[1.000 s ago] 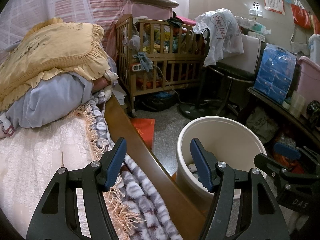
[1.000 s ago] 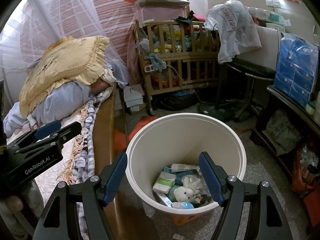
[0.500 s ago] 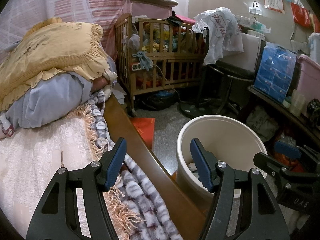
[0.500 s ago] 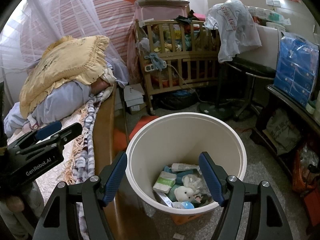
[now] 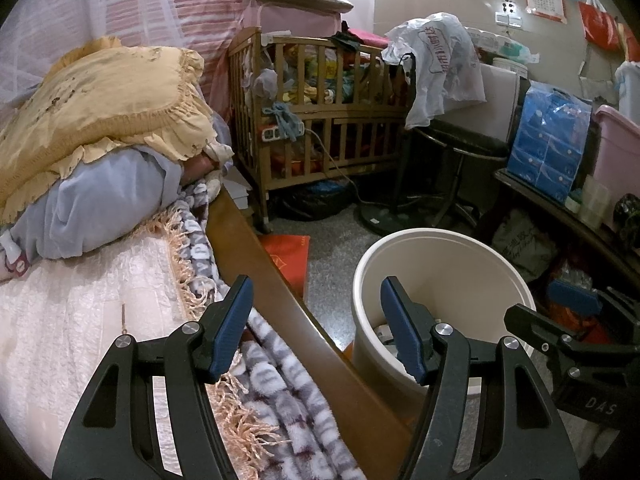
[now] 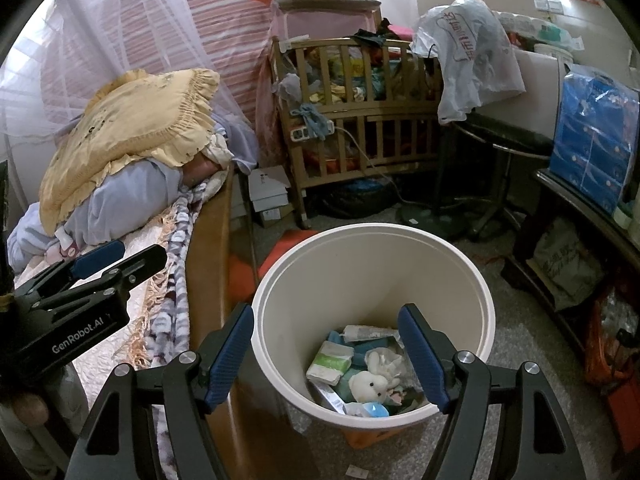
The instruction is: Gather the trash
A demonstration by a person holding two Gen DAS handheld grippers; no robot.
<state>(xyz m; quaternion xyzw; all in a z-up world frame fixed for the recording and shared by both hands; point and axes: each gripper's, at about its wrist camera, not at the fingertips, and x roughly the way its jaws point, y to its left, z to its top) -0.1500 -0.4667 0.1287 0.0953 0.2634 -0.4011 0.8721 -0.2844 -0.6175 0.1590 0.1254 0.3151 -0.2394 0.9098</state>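
Right gripper (image 6: 326, 348): jaws apart, nothing between the pads, poised over the near rim of the bin (image 6: 476, 280). Left gripper (image 5: 316, 328): jaws likewise apart and empty, set above the wooden bed rail (image 5: 280, 280), with the patterned blanket (image 5: 288, 400) and its fringe just below the left finger. In the right wrist view the left gripper appears at the left edge over the bed, beside the bin; in the left wrist view the right gripper shows at the lower right, beyond the bin's far side.

Bin: a cream round pail standing upright on the speckled floor (image 6: 520, 352), close against the bed rail. Its bottom holds the collected trash (image 6: 352, 368): a green-and-white tissue pack, a tube, crumpled white tissue, a small white plush figure, blue wrappers. A small scrap of paper (image 6: 354, 470) lies on the floor just in front of the bin.

Middle ground: a white quilt (image 5: 60, 320) covers the bed; on it lies a pale blue bundle topped by a yellow frilled pillow (image 5: 100, 100). A red bag (image 5: 290, 256) lies flat on the floor between bed and bin.

Background: a wooden crib (image 5: 320, 120) heaped with clothes, a black stool (image 5: 464, 144) draped with a white plastic bag (image 5: 436, 76), and, at right, a dark table (image 6: 580, 208) bearing a blue pack (image 6: 592, 136).
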